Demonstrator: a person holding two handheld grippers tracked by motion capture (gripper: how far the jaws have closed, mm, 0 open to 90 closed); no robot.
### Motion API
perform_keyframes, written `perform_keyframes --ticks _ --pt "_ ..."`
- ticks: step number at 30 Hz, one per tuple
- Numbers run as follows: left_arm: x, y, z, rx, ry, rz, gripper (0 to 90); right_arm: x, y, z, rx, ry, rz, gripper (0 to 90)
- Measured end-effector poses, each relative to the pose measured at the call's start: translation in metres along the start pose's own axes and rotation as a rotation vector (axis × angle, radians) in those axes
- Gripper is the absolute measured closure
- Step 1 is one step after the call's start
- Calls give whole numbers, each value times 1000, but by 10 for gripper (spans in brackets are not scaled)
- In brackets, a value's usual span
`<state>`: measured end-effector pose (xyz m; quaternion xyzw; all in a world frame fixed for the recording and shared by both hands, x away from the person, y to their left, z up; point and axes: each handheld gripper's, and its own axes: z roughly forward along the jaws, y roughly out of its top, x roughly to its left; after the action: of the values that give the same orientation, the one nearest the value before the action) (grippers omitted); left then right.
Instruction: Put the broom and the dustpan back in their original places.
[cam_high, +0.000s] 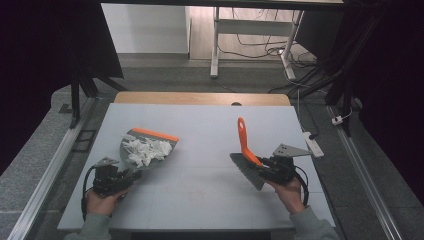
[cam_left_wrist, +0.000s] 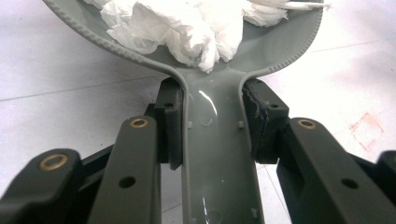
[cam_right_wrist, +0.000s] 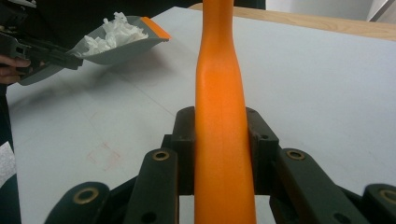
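The top edge of the left gripper view is cutting off the far part of the grey plastic dustpan (cam_left_wrist: 219, 140), so its orange lip and much of the crumpled white tissue paper (cam_left_wrist: 187, 28) are lying out of frame. In the right gripper view, the orange plastic brush handle (cam_right_wrist: 222, 140) is running past the top and bottom edges. In the high view, the left tool (cam_high: 131, 176) is hiding the dustpan's handle, and both sleeves are running off the bottom.

Grey sleeves (cam_high: 310, 225); black grippers with brass-ringed pivots.
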<state>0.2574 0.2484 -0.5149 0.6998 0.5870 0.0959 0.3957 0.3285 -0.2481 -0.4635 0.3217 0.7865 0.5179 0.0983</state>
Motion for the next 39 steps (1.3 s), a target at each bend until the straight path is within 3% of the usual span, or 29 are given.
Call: perform_keyframes --ticks 6,9,16,31,39 --pt "-6 -4 6 9 46 -27 618 -10 -8 -6 3 -3 40 698" --pt "-9 -6 9 -2 67 -59 618 -12 -10 -6 7 7 61 698" --pt "-11 -6 18 0 93 -107 617 -11 -13 -6 18 13 60 698" --pt "-9 -6 31 36 112 -130 616 -13 -21 4 96 -2 85 698" --pt "-9 -7 31 33 100 -115 601 -19 -23 8 127 -54 88 698"
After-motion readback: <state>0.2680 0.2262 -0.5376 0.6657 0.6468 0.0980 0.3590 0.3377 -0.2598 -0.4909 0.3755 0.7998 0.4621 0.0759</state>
